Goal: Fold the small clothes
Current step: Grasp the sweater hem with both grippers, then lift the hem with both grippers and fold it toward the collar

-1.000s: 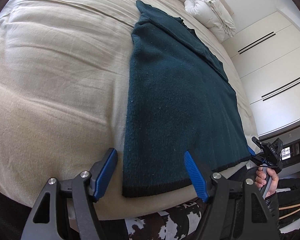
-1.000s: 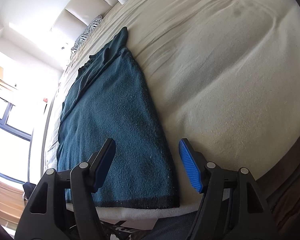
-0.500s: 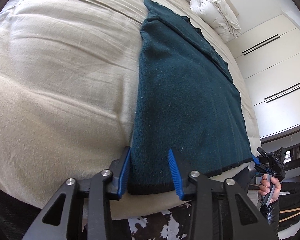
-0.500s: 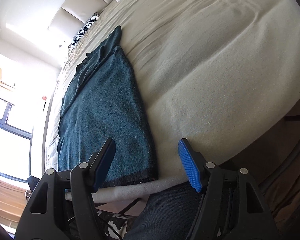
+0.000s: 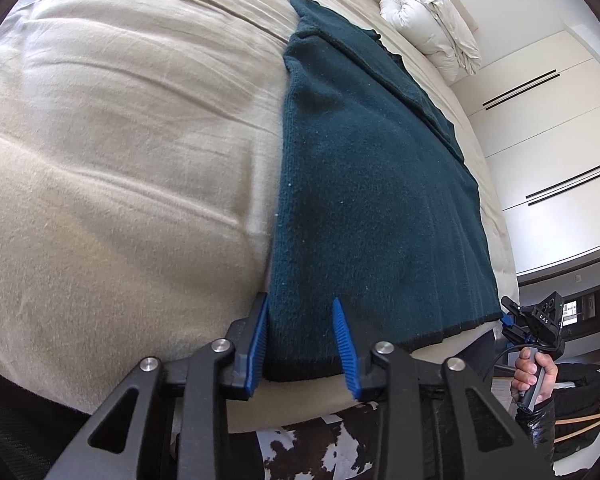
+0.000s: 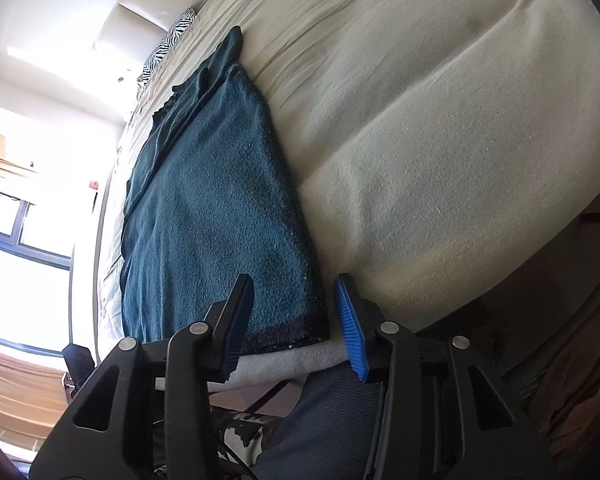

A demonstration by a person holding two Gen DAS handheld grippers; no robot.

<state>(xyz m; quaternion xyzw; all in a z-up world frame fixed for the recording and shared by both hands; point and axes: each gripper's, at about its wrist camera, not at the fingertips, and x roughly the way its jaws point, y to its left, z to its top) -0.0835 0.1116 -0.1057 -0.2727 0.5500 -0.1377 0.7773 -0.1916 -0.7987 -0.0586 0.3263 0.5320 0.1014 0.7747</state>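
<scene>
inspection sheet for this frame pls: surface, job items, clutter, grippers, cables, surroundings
Surface: beige bed, lightly creased.
Job's things: teal sweater flat, partly folded, hem at the near edge.
Clutter: white duvet, zebra pillow at the far end.
Grippers: left gripper and right gripper each straddle a hem corner; jaws have just been closing, pads not yet pinching.
Cables: black cable by the right hand.
Surroundings: white wardrobe, window, cowhide rug.
</scene>
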